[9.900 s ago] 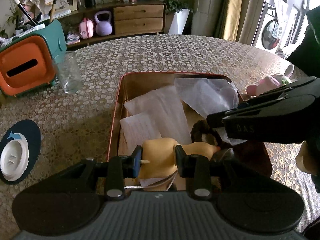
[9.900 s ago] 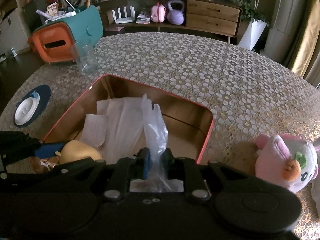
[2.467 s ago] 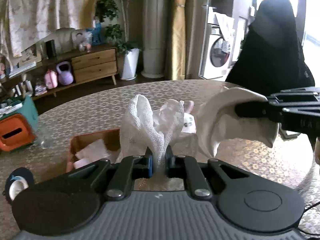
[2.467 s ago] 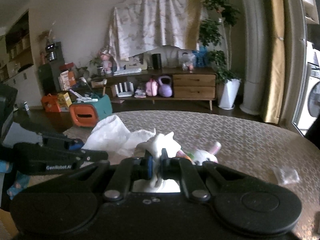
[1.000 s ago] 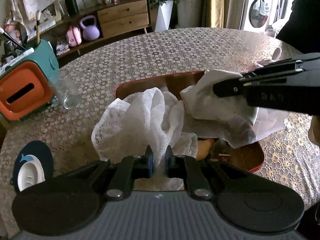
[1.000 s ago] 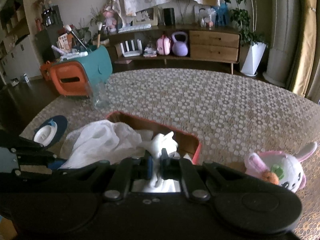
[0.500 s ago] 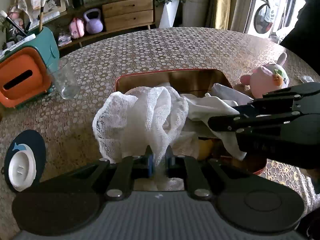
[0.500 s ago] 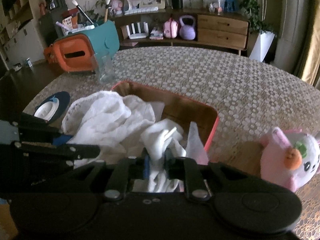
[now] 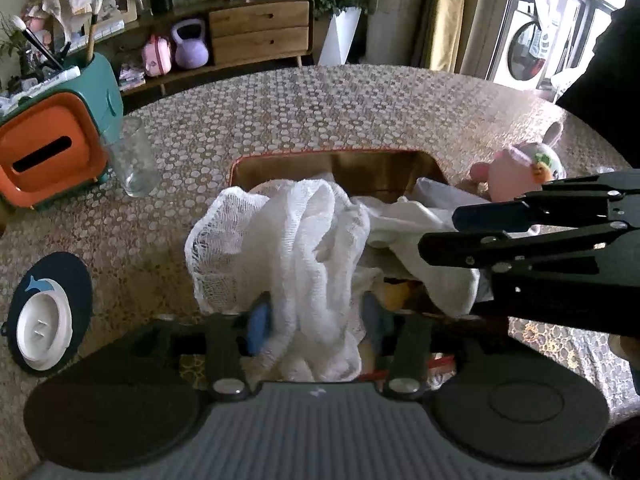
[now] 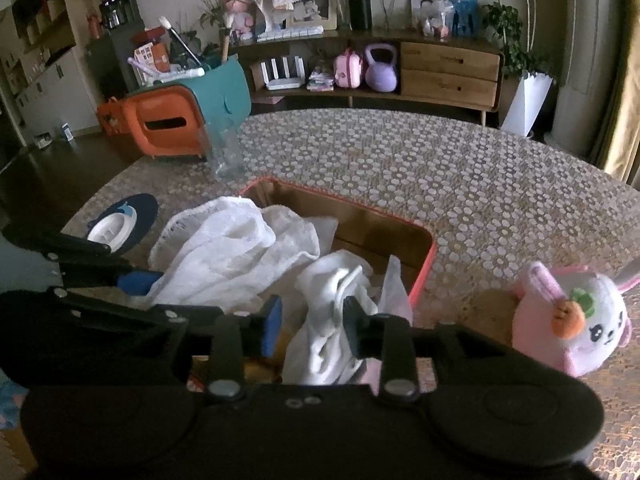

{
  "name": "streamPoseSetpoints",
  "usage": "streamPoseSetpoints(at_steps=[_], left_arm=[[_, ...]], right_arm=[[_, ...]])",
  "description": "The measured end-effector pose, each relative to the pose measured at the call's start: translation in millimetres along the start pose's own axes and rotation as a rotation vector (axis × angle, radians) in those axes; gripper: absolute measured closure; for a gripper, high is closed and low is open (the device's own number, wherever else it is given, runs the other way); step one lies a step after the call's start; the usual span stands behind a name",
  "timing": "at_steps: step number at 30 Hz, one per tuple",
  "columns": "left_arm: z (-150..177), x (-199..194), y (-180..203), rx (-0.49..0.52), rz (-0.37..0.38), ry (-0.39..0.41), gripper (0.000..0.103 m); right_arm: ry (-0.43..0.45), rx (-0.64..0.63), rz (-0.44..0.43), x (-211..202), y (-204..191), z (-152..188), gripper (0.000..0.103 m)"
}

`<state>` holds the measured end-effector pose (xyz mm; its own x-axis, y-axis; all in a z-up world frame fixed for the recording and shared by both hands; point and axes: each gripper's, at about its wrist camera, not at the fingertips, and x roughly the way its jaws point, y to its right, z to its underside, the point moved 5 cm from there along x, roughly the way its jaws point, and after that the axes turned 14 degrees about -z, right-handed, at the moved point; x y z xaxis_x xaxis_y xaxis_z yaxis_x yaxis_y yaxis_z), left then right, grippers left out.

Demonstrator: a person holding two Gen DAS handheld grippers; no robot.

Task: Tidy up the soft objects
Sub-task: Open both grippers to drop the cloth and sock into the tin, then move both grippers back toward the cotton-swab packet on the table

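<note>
step in hand: letting go of the two cloths over the red-rimmed box (image 9: 240, 162), judged from both sets of fingers standing apart around fabric.
left gripper (image 9: 316, 322): fingers wide, the white mesh cloth (image 9: 280, 240) loose between them and no longer pinched.
right gripper (image 10: 312, 324): fingers wide too, the smooth white cloth (image 10: 332, 292) slack between them.
where the cloths lie: both heaped in the box, which sits near the middle of the tabletop (image 9: 320, 112); the mesh cloth spills over the box's near left rim toward the tabletop's left edge.
doing it well: lift each gripper straight up so no weave catches on a fingertip (image 9: 256, 328); then nudge the overhanging mesh inward.
left outside: pink plush bunny (image 10: 572, 320) sits on the tabletop just beside the box's right rim.
mind: drinking glass (image 9: 134, 160) stands beyond the box's far left corner.
</note>
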<state>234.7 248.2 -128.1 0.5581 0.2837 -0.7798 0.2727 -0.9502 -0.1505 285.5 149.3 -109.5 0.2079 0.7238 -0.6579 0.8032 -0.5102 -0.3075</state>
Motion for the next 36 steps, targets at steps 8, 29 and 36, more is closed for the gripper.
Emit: streamPoseSetpoints(at_steps=[8, 29, 36], left_arm=[[-0.8, -25.1, 0.6, -0.005, -0.006, 0.023, 0.043], [-5.6, -121.2, 44.0, -0.01, 0.042, 0.17, 0.038], [-4.7, -140.6, 77.0, -0.012, 0.056, 0.205, 0.026]], right_arm=[[0.038, -0.012, -0.007, -33.3, -8.0, 1.7, 0.057], [0.179, -0.005, -0.026, -141.4, -28.4, 24.8, 0.038], [0.227, 0.015, 0.011, -185.1, -16.2, 43.7, 0.03]])
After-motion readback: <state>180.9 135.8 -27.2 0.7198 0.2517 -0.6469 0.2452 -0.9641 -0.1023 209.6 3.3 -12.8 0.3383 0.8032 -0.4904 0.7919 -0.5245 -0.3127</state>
